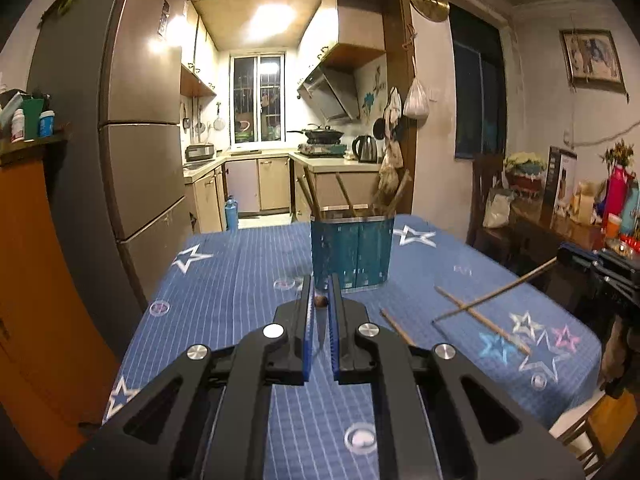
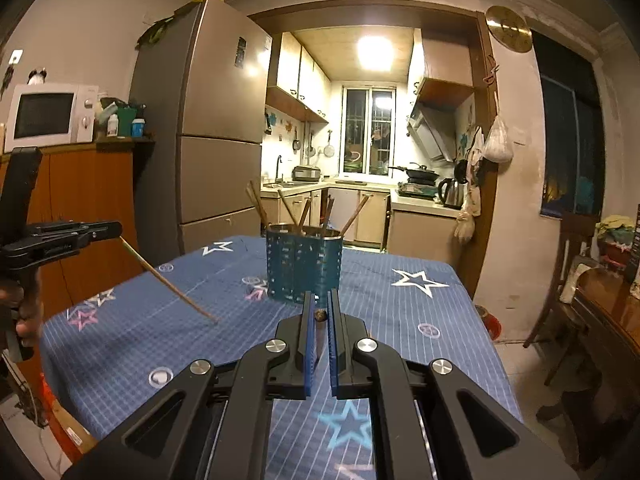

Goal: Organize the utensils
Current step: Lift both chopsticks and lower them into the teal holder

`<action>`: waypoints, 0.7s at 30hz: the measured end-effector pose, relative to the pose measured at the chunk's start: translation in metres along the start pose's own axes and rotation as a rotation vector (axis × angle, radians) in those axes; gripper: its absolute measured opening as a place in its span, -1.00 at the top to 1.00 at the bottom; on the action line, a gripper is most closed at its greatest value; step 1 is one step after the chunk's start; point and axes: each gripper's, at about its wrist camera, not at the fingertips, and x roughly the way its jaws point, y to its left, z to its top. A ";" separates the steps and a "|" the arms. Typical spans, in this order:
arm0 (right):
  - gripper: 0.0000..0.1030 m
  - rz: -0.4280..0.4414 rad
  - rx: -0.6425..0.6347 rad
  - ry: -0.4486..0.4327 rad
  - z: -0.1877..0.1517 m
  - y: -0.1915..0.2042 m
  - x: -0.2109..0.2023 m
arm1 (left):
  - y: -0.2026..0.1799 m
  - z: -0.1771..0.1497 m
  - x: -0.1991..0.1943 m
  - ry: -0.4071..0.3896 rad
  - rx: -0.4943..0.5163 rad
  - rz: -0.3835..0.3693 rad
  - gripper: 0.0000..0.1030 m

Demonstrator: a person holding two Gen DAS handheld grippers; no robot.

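A blue perforated utensil holder (image 1: pixel 352 252) (image 2: pixel 304 268) stands on the star-patterned blue tablecloth (image 1: pixel 240 272) with several chopsticks upright in it. My left gripper (image 1: pixel 321 279) is shut on a chopstick (image 1: pixel 320 301) seen end-on, just short of the holder. From the right wrist view this left gripper (image 2: pixel 116 233) is at the far left, its chopstick (image 2: pixel 168 280) slanting down toward the cloth. My right gripper (image 2: pixel 320 294) is shut on another chopstick (image 2: pixel 320 314); in the left wrist view that chopstick (image 1: pixel 496 290) slants in from the right edge. Two loose chopsticks (image 1: pixel 480 318) (image 1: pixel 396 326) lie on the cloth.
A tall fridge (image 2: pixel 216 140) stands left of the kitchen doorway. An orange cabinet (image 2: pixel 88 200) carries a microwave (image 2: pixel 48 118). A wooden chair (image 2: pixel 568 264) and a cluttered sideboard (image 1: pixel 560 220) stand to the right of the table. Small clear clips (image 1: pixel 360 438) dot the cloth.
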 end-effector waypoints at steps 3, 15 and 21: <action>0.86 0.021 0.017 0.011 0.015 -0.011 0.013 | 0.002 0.017 0.011 0.000 -0.003 -0.003 0.90; 0.87 0.071 0.033 0.048 0.065 -0.026 0.061 | -0.003 0.059 0.033 -0.006 0.012 -0.011 0.90; 0.87 0.073 0.025 0.026 0.089 -0.027 0.063 | -0.005 0.078 0.034 -0.019 0.015 -0.017 0.90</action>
